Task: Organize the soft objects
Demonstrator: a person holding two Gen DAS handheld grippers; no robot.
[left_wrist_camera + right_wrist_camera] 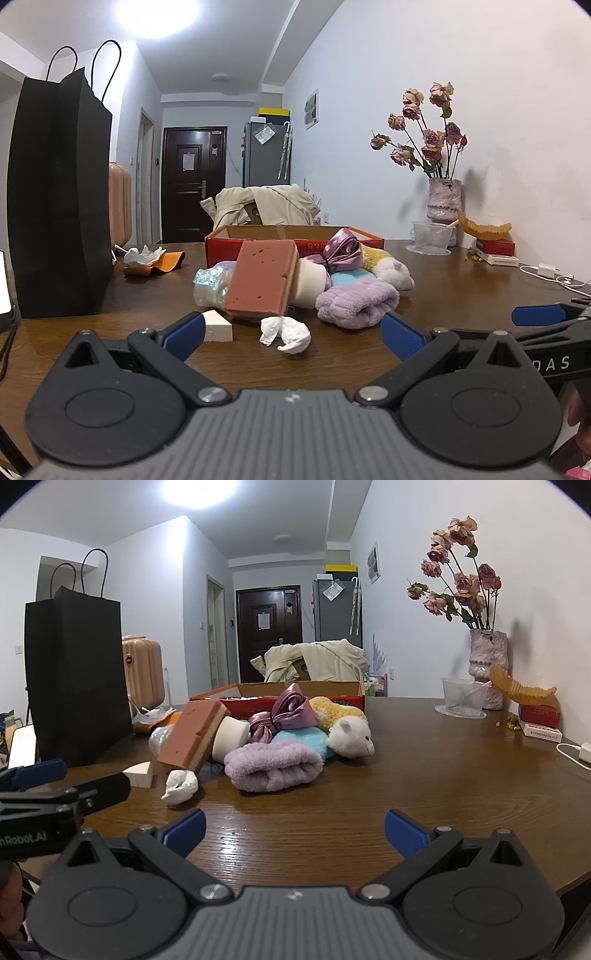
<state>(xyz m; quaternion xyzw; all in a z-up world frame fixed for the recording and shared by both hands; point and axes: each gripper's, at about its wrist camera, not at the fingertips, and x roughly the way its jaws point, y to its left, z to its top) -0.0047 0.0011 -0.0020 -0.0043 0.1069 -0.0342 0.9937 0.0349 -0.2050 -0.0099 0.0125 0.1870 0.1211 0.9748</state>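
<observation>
- My left gripper (pixel 293 334) has its blue pads spread wide with nothing between them; the right gripper (pixel 294 830) is likewise spread and empty, low over the wooden table (pixel 424 768).
- The soft pile lies at 12 o'clock from both grippers, in front of the open red cardboard box (pixel 288 240), which I judge to be the destination.
- Nearest to the left gripper is the crumpled white tissue (pixel 286 334), lying loose, just ahead of the pads. I'd take it first: lower, centre it, squeeze gently.
- The pink sponge (pixel 262 282) leans tilted on the pile; disturbing its base may topple it, so I'd lift it from the top edge.
- For the right gripper, the rolled purple towel (pixel 273 766) at 12 o'clock is the clear front pick; grip across the roll.
- The white plush animal (pixel 351 736) sits at 1 o'clock, touching the blue cloth (pixel 306 740).
</observation>
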